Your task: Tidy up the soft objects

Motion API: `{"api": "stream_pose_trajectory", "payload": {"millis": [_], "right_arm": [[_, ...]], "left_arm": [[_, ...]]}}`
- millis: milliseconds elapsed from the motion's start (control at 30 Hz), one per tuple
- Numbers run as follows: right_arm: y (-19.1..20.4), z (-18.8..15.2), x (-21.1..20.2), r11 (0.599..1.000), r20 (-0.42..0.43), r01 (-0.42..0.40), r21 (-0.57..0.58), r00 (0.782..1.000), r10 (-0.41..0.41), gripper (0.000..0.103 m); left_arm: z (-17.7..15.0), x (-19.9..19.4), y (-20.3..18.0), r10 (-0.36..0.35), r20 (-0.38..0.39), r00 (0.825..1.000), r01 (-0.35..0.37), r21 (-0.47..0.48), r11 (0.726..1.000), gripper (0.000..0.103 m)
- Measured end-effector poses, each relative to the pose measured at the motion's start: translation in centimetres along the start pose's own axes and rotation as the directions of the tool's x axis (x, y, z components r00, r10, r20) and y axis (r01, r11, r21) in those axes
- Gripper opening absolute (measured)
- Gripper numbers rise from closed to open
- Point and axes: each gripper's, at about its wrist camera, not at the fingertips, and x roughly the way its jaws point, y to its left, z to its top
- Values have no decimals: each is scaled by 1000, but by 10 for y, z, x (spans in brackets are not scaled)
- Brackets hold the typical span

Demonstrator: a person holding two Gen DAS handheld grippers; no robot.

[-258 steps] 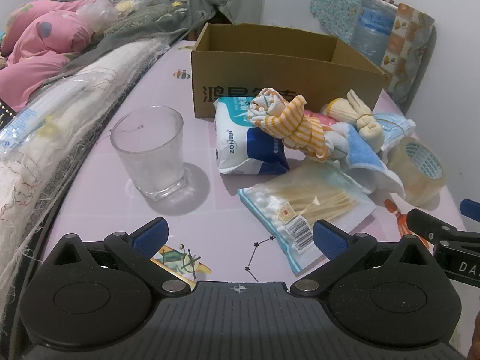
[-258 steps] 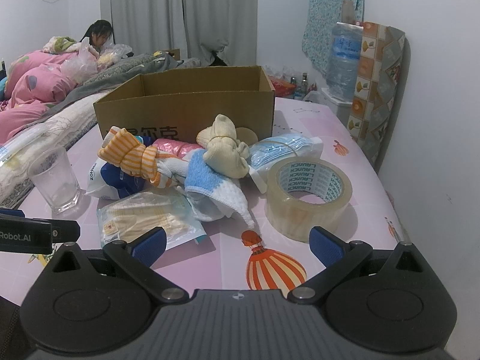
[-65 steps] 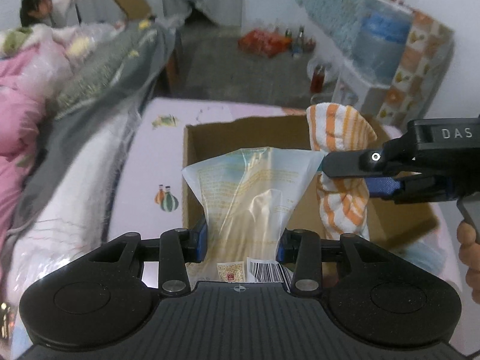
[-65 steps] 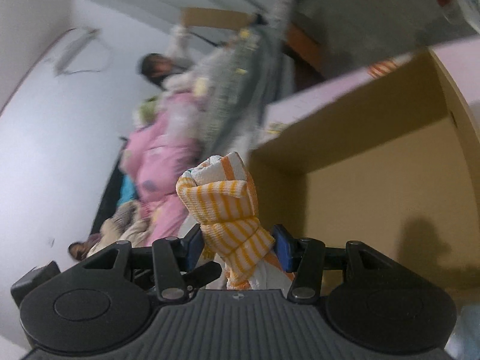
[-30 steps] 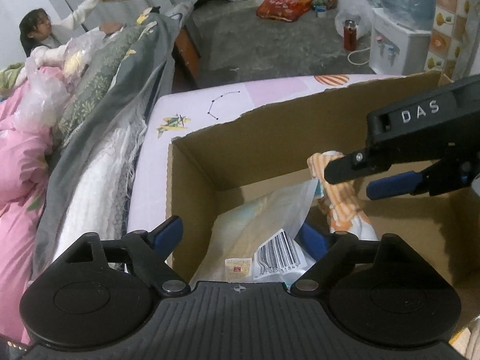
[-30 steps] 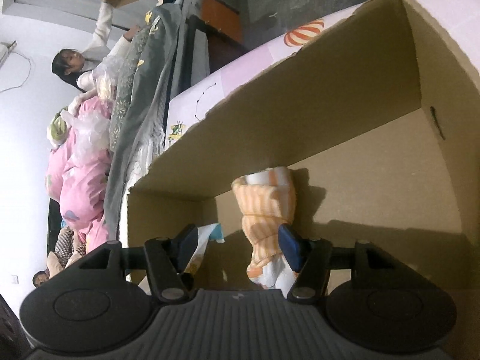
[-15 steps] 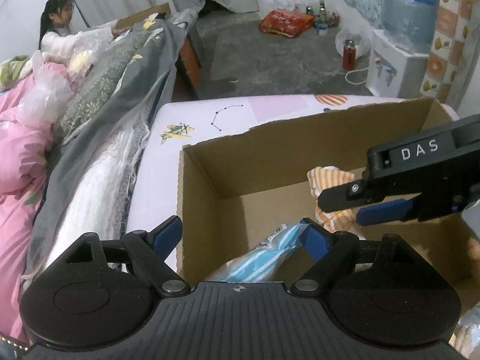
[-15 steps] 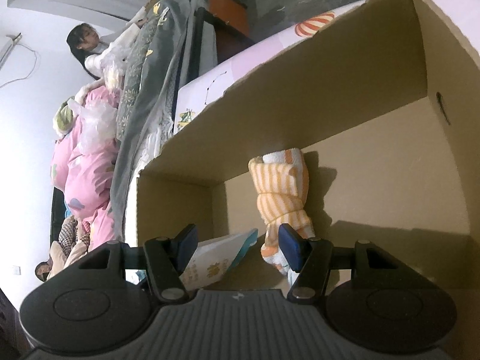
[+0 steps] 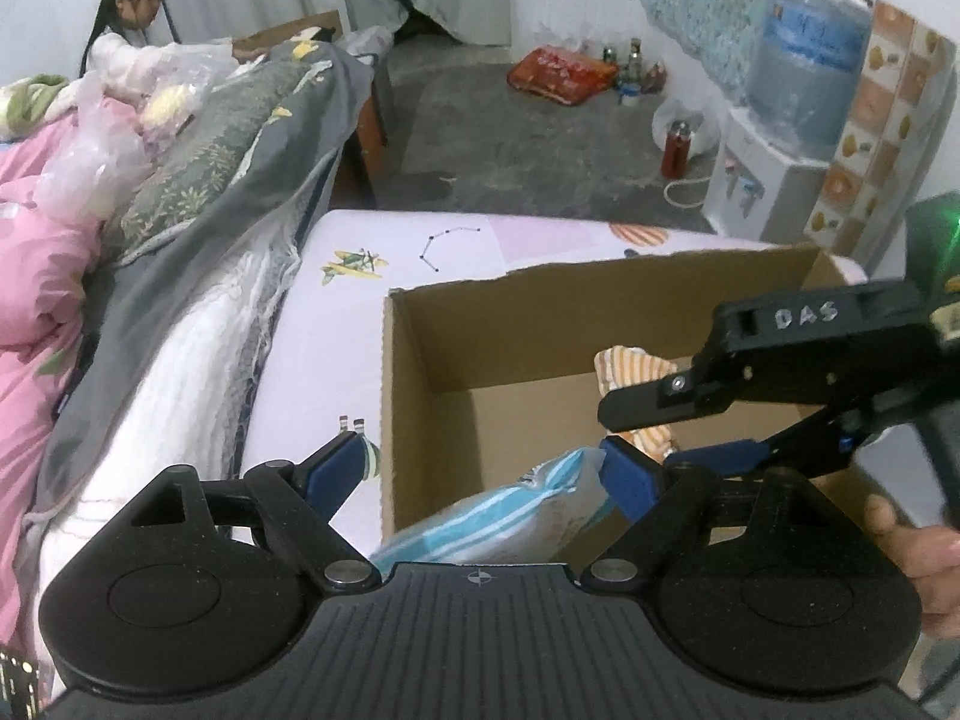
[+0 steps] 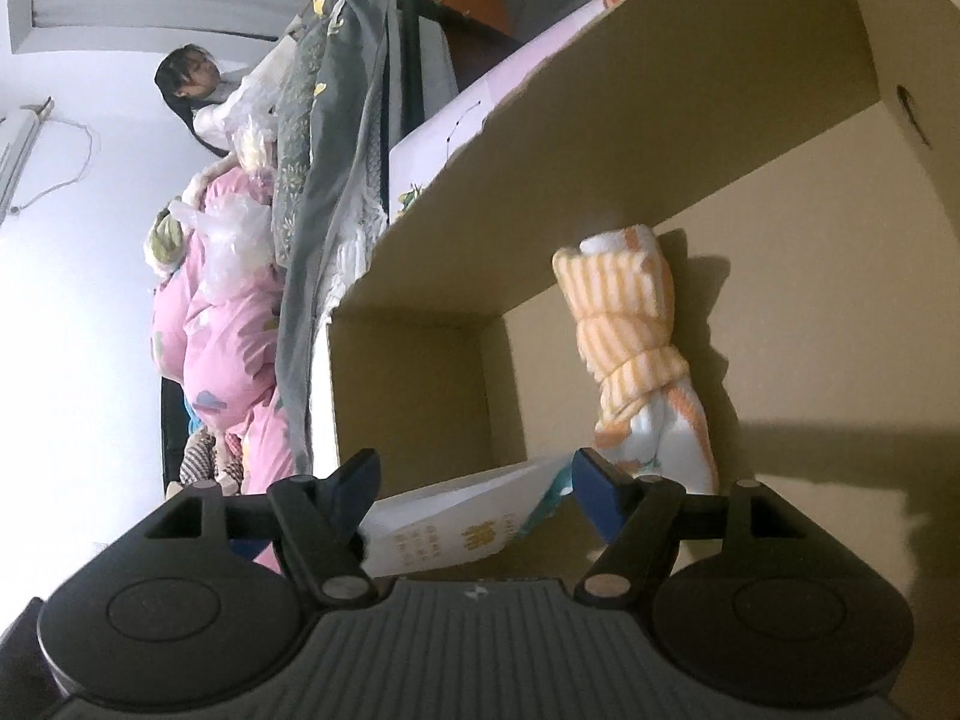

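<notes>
An open cardboard box (image 9: 540,312) stands on the pink table. An orange-striped rolled cloth (image 10: 630,336) lies inside it against the far wall; it also shows in the left wrist view (image 9: 636,369). A clear packet with blue stripes (image 9: 498,522) leans inside the box at its near left; it also shows in the right wrist view (image 10: 456,525). My left gripper (image 9: 480,468) is open and empty above the box's near left corner. My right gripper (image 10: 474,480) is open and empty inside the box, tilted on its side. It reaches in from the right in the left wrist view (image 9: 678,426).
A pink patterned table (image 9: 372,300) carries the box. A bed with grey and pink bedding (image 9: 180,192) runs along the left, with a girl (image 9: 132,30) at its far end. A water dispenser (image 9: 792,120) stands at the back right.
Both grippers opened and let go: the packet and the striped cloth now lie in the box. Both grippers have drawn back a little since.
</notes>
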Motion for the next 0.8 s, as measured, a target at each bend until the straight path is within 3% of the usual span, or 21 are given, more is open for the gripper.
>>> {"api": "stream_pose_trajectory", "payload": {"millis": [367, 533, 800], "right_arm": [[-5, -7, -6, 1000, 28, -1, 11, 1000, 1, 67], [-11, -5, -17, 1000, 53, -7, 11, 999, 7, 78], [-20, -3, -27, 1000, 50, -16, 9, 999, 16, 81]], "left_arm": [[1, 11, -3, -29, -18, 999, 29, -33, 999, 96], [7, 9, -4, -46, 18, 999, 47, -55, 997, 101], [5, -13, 3, 1, 41, 999, 1, -62, 998, 101]]}}
